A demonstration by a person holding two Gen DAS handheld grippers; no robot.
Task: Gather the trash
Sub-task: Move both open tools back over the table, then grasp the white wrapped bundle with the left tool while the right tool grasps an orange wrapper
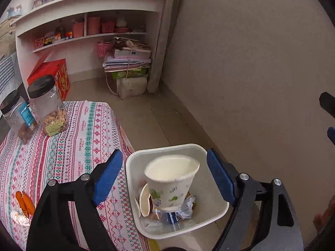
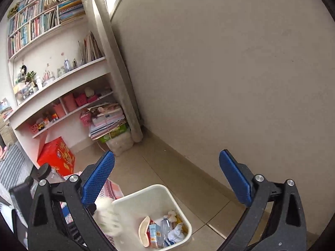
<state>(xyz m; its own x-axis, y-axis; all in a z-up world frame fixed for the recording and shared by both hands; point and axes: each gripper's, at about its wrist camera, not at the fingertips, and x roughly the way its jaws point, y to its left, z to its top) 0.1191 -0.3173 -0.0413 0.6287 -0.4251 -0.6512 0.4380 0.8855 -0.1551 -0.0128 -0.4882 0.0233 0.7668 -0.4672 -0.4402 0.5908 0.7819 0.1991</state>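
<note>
The left gripper (image 1: 165, 174) points steeply downward, its blue-padded fingers (image 1: 108, 175) spread wide with nothing pressed between them. The right gripper (image 2: 167, 179) is tilted down as well, jaws fully parted and empty, its blue pads (image 2: 98, 179) facing each other across a broad gap

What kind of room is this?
Probably a lived-in bedroom or study at home: curved white shelves full of books and pink baskets, a table with a patterned pink tablecloth, and a white plastic trash bin on the tiled floor.
</note>
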